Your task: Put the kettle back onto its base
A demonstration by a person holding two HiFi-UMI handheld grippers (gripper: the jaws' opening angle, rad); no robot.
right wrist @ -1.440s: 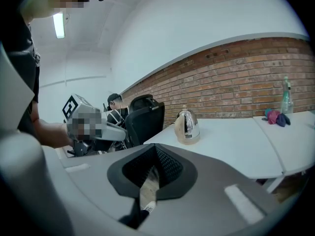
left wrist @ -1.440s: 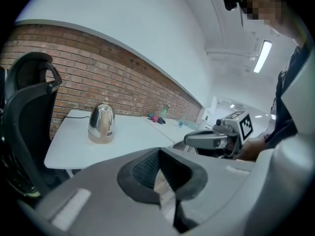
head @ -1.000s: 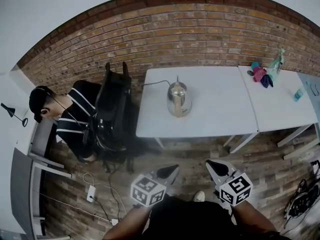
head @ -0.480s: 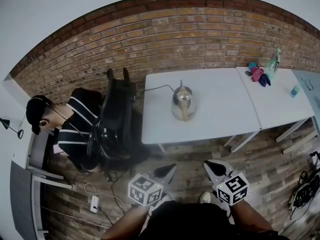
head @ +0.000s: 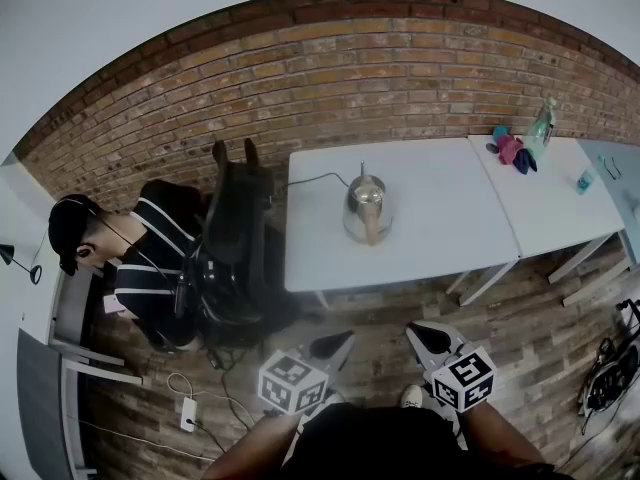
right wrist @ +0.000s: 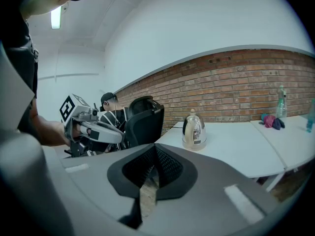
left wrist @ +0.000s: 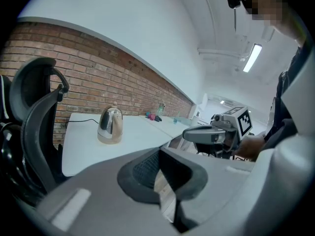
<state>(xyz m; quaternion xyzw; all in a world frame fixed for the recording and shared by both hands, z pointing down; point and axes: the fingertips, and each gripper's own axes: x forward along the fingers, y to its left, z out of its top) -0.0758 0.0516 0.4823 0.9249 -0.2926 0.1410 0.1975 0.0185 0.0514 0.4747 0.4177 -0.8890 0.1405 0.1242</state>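
Since a second ago the white table sits slightly nearer to both grippers. Toward its far edge the steel kettle stands upright, well apart from them. The left gripper and right gripper hover low before the table, jaws closed, holding nothing.

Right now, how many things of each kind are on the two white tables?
Kettle: 1
Bottles: 2, tall bottle and small bottle
Pink and blue heap, too small to separate: 1
Total: 4
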